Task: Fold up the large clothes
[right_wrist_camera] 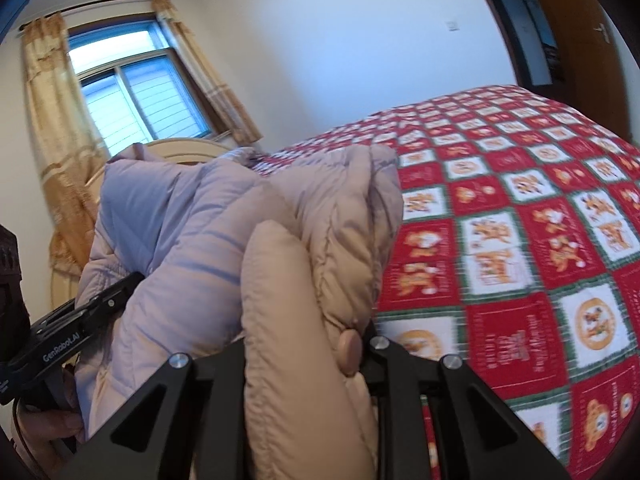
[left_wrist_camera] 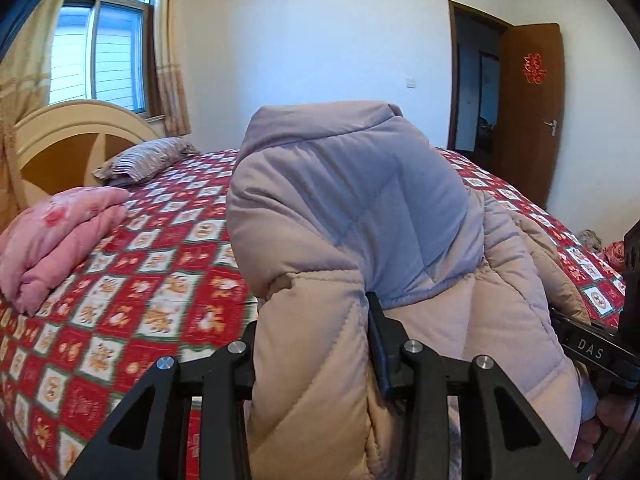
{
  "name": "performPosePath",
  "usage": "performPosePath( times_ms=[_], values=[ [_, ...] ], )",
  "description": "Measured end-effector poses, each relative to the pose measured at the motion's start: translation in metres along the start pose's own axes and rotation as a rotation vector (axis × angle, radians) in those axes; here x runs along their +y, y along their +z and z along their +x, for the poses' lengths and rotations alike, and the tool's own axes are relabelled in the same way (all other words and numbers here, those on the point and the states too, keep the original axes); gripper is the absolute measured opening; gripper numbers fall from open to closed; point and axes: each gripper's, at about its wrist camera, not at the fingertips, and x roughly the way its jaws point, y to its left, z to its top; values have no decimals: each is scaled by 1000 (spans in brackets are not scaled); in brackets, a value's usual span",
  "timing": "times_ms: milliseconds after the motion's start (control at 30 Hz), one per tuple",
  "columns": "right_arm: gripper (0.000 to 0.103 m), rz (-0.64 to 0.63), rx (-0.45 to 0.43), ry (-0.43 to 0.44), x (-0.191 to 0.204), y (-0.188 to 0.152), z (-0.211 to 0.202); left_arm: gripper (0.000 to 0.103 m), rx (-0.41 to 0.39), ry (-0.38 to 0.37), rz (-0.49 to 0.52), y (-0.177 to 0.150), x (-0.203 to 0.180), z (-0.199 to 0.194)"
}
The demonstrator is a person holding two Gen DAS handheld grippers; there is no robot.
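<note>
Item: padded jacket (left_wrist_camera: 352,208), beige quilted shell with a paler lilac-grey lining turned outward, bulky and slippery-looking. Position: lifted clear above the bed (left_wrist_camera: 160,280), hanging between my two tools, with its upper bulk slumped over toward the headboard side. Holding, left: my left hand-held gripper (left_wrist_camera: 316,344) is clenched on a thick quilted fold, the padding bulging out past both fingers. Holding, right: my right hand-held gripper (right_wrist_camera: 308,344) is likewise clamped on a puffy edge, a round beige button (right_wrist_camera: 350,350) sitting right at the inner finger. Risk one, as I judge it: the down filling compresses and the smooth fabric could creep out of either grip, the right one especially if the button is all that catches. Risk two: the loose upper mass could flop the wrong way when I lay it down, burying a sleeve and giving a crooked fold. Risk three: the two tools are close together, each visible at the edge of the other's view, so a hasty swing could knock them. Surroundings: red checked bedspread (right_wrist_camera: 520,240) with bear squares; folded pink quilt (left_wrist_camera: 56,240) near the left edge, where a drifting hem could snag; striped pillow (left_wrist_camera: 148,156) by the headboard (left_wrist_camera: 72,136); curtained window (left_wrist_camera: 100,48); wooden door (left_wrist_camera: 532,116) ajar.
</note>
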Motion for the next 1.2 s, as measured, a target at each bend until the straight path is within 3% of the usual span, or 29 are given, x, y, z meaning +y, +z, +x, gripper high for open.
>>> performPosePath(
  times_ms=[667,1100,1200],
  values=[
    [21,-149,98,96,93,-12,55,38,37,111,-119,-37,106,-14],
    [21,-189,170,98,124,-23,94,38,95,140,-156,-58,145,14],
    [21,-187,193,83,122,-26,103,42,115,150,-158,-63,149,24]
  ],
)
